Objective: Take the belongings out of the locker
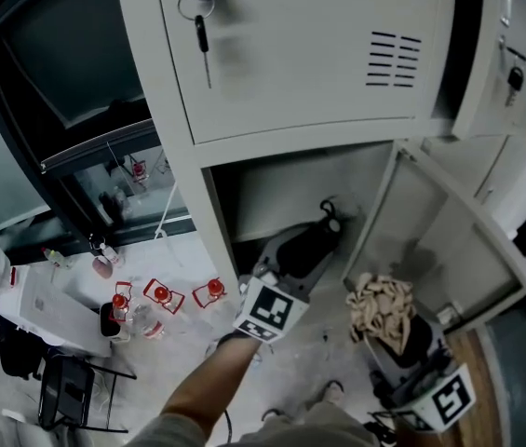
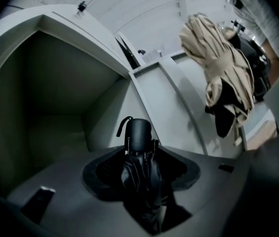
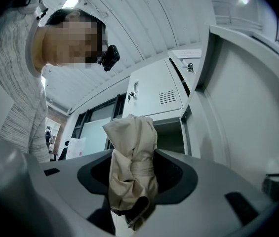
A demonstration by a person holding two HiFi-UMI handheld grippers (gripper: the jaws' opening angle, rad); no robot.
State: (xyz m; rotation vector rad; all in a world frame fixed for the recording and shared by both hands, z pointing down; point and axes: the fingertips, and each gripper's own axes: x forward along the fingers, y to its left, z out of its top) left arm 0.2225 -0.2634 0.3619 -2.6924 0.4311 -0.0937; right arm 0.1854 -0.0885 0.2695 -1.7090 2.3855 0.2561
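While left hand-held gripper (image 1: 316,236) clamps black umbrella (image 2: 139,164), right hand-held gripper (image 1: 388,329) gripping beige umbrella (image 3: 129,157), locker (image 1: 272,189) open

Head view looks steeply down on the open locker (image 1: 286,189) at upper centre, left gripper view faces closely into it, right gripper view tilts upward beside its door (image 3: 248,112), all sharing the locker.
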